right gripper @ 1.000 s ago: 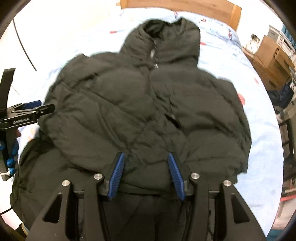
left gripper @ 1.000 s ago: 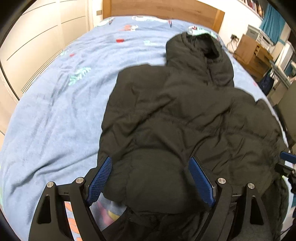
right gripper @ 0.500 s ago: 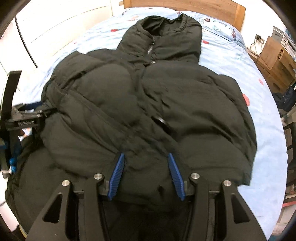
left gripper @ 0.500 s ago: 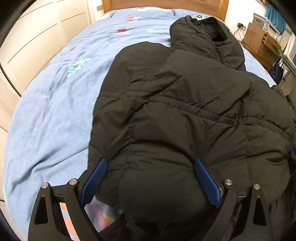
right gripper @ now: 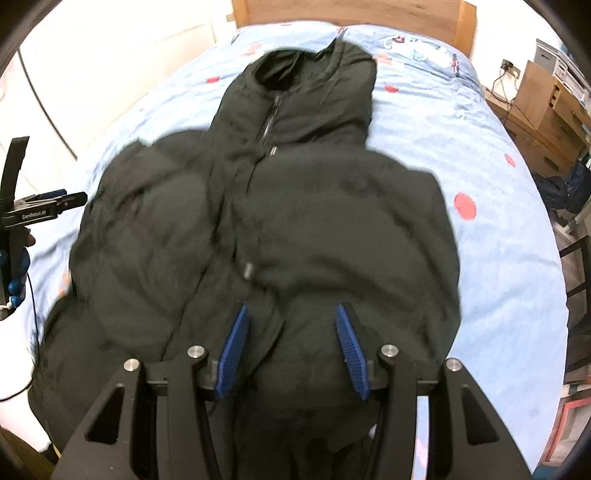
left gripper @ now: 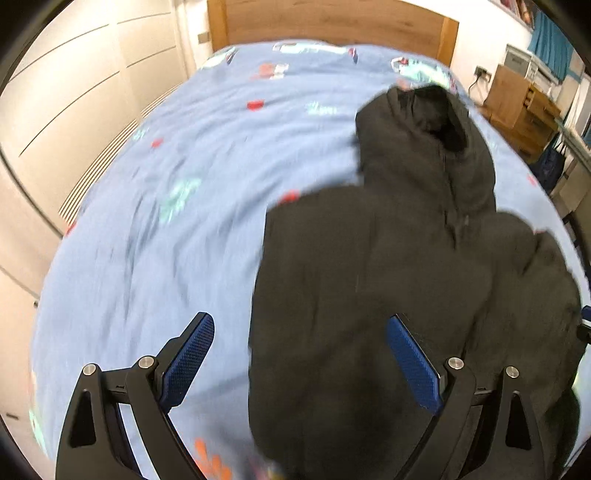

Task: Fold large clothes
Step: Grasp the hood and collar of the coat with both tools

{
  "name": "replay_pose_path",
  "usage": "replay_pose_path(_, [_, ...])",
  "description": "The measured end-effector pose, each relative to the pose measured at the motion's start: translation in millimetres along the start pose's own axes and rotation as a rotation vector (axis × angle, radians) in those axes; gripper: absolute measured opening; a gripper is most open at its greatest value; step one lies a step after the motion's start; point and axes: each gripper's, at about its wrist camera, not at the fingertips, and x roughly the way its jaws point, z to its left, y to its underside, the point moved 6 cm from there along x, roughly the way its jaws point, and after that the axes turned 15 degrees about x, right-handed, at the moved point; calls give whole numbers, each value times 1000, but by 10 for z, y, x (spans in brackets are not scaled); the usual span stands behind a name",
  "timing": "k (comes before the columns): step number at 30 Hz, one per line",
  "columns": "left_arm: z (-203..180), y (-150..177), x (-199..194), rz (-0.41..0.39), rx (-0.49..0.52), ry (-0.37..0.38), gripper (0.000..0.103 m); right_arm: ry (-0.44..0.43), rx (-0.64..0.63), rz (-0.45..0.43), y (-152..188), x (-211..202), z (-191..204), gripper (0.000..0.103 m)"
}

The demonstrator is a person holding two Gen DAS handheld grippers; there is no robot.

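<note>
A black hooded puffer jacket point(left gripper: 369, 295) lies front up on the blue patterned bed point(left gripper: 166, 221), hood toward the headboard. My left gripper point(left gripper: 300, 319) hovers open and wide above the jacket's left edge. Its left pad is over bare sheet, its right pad over the jacket, and neither presses on cloth. In the right wrist view, the jacket point(right gripper: 332, 221) has its lower hem bunched between the blue pads of my right gripper point(right gripper: 291, 308), which is shut on it. The left gripper point(right gripper: 70, 197) shows at that view's left edge, beside the jacket.
A wooden headboard point(left gripper: 332, 22) closes the far end of the bed. White wardrobe doors point(left gripper: 74, 92) run along the left. A wooden desk point(right gripper: 546, 110) with cables and dark bags stands to the right of the bed point(right gripper: 498, 258).
The left gripper has let go of the jacket's bulging edge, opened wider, then drawn up and left, so bare sheet shows under its left finger. The right gripper keeps its hold.
</note>
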Motion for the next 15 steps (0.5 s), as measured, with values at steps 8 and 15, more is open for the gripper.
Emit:
replay_pose_path(8, [40, -1125, 474, -67, 7, 94, 98, -49, 47, -109, -1254, 184, -50, 61])
replay_pose_path(15, [-70, -2011, 1129, -85, -55, 197, 99, -102, 130, -163, -2359, 658, -211, 67])
